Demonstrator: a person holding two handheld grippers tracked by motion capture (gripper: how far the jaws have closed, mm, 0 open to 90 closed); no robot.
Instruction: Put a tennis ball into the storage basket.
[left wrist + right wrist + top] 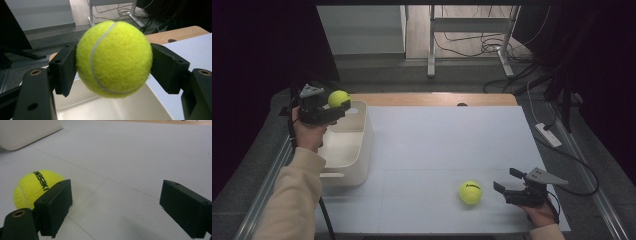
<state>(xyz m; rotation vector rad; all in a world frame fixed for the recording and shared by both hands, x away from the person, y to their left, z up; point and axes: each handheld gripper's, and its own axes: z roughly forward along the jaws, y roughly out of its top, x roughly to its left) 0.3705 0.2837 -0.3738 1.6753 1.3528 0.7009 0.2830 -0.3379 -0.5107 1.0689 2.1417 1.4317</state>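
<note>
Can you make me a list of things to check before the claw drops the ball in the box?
1. Left claw squeezes the held ball from both sides: ok.
2. Held ball is above the box: ok, over its far edge.
3. Box looks empty inside: ok.
4. Box stands upright on the table: ok.
5. Right claw is open and away from the box: ok.
6. Second ball lies still on the table: cannot tell.

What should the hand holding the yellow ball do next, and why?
Probably open the left gripper and let the held tennis ball drop. Its jaws are clamped on the ball's sides, and the ball hangs above the open white bin, near its far rim. The inside of the bin looks bare below it. A small nudge toward the bin's middle first might be safer.
</note>
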